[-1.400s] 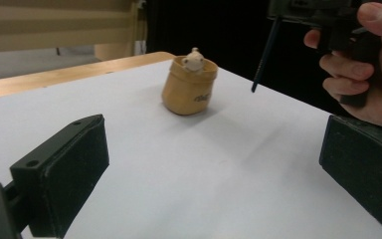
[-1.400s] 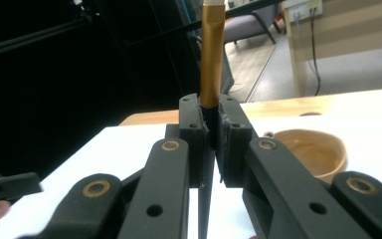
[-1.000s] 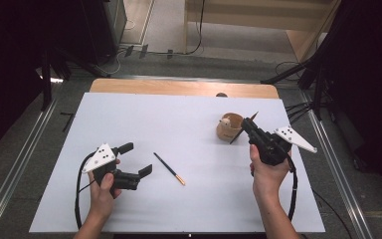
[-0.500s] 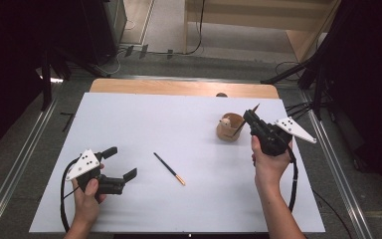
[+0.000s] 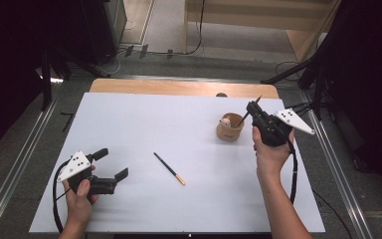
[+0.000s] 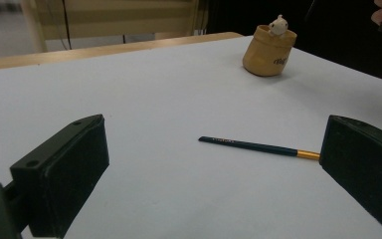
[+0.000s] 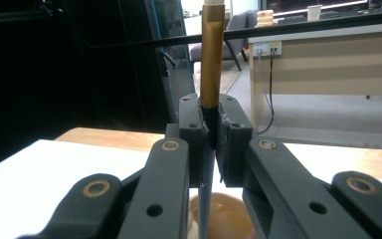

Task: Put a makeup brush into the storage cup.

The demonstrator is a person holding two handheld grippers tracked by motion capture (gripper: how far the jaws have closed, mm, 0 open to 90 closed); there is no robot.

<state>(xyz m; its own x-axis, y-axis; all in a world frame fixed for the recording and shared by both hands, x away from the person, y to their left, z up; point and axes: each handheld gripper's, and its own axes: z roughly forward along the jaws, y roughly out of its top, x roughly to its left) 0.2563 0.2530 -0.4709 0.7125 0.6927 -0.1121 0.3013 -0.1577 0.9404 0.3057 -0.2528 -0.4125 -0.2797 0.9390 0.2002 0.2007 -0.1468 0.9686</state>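
Right tongs [image 5: 252,105]: clenched on brush [image 7: 211,64], now lifted over cup [image 5: 230,127], ready to drop in. Left tongs [image 5: 113,163]: released, withdrawn from second brush [image 5: 169,169] on worktop [image 5: 179,124].

- My left gripper [image 5: 113,163] sits low at the near left, jaws spread wide apart, empty.
- My right gripper [image 5: 251,106] is raised at the far right, jaws clamped together.
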